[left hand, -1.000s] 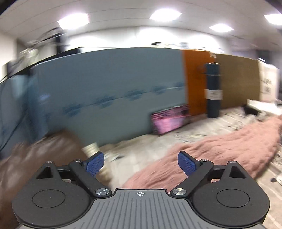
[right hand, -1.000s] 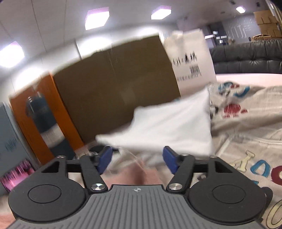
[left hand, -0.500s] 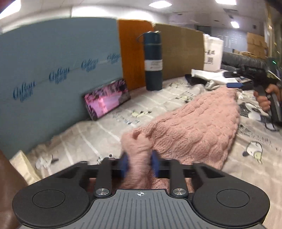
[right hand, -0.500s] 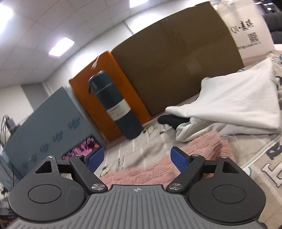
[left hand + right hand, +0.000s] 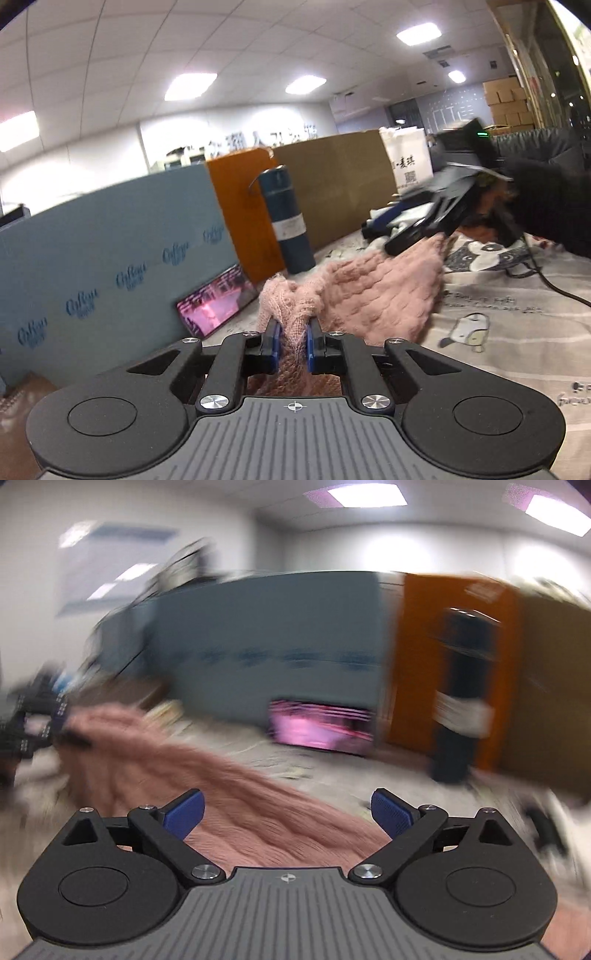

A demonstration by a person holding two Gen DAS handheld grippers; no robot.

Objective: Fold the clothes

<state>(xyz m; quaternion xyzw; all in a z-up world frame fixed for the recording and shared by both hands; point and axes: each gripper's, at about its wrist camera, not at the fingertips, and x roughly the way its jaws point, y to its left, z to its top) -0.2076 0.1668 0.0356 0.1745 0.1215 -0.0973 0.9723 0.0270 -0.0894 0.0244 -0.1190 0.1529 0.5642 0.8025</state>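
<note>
Printed sheet (image 5: 517, 306), left gripper (image 5: 291, 334) pinching sweater (image 5: 376, 291)

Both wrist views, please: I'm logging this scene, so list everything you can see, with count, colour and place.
sweater: one, pink knit, on the bed
bedsheet: one, pale with cartoon prints, under it
flask: one, dark blue, upright by the boards
boards: three, blue-grey, orange, brown, standing behind
phone: one, pink screen, leaning on the blue-grey board
bag: one, white, far right
left gripper: shut on the sweater
right gripper: open, above the sweater
</note>
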